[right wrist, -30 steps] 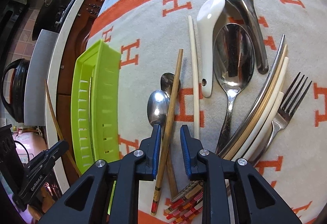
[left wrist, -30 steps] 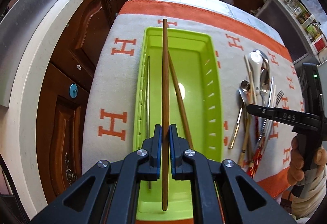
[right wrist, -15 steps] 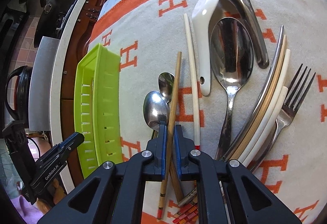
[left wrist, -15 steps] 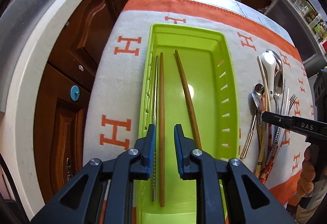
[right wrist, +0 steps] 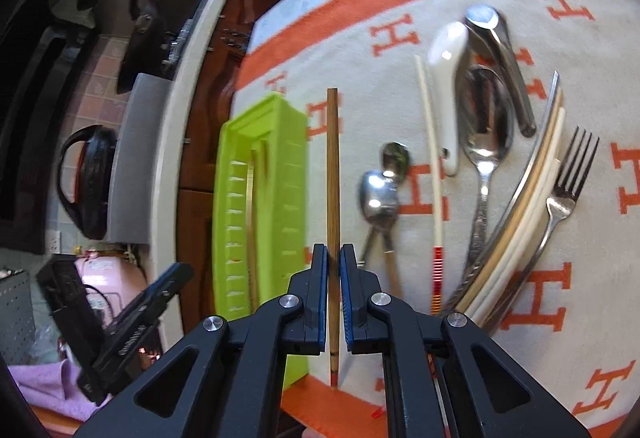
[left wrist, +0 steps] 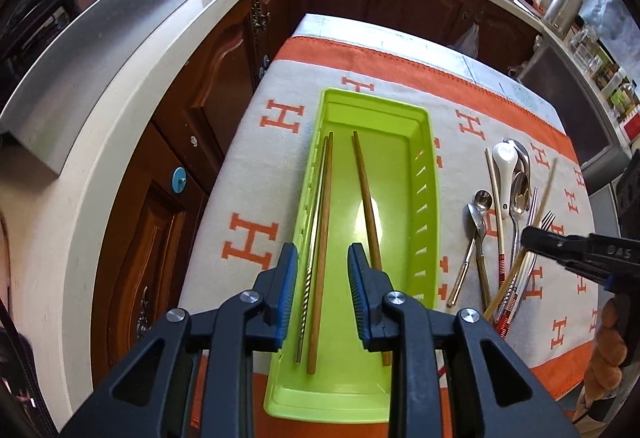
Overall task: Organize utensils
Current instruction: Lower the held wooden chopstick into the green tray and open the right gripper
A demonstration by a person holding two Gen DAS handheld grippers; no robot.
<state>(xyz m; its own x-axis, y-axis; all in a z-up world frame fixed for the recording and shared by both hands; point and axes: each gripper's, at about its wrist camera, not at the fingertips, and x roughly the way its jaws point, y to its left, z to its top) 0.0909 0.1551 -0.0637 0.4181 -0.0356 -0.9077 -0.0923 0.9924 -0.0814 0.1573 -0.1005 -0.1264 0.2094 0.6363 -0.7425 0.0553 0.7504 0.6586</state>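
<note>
Left wrist view: left gripper (left wrist: 322,270) has just been opening, nothing pinched, above the lime-green plastic tray (left wrist: 426,198); released brown wooden chopstick (left wrist: 320,250) lies inside at 12 o'clock.

Right wrist view: right gripper (right wrist: 333,270) is clamped on a thin bamboo chopstick (right wrist: 332,166), lifted, tray at 10 o'clock. Light, stiff, slippery; a mid-shaft hold is judged steadier.

Utensil count across the green tray and the blanket

One green tray (left wrist: 426,174) holds three pieces: two brown wooden chopsticks (left wrist: 322,238) (left wrist: 366,198) and one twisted metal stick (left wrist: 310,258). One more brown chopstick (right wrist: 333,166) is held off the blanket. On the blanket lie one fork (right wrist: 568,182), one white ceramic spoon (right wrist: 448,78), two small metal spoons (right wrist: 378,194) (right wrist: 396,156), one large metal spoon (right wrist: 486,126), one steel ladle-type spoon (right wrist: 500,50), one cream chopstick with a red banded end (right wrist: 434,174), and a bundle of pale chopsticks (right wrist: 532,182) too overlapped to count.
</note>
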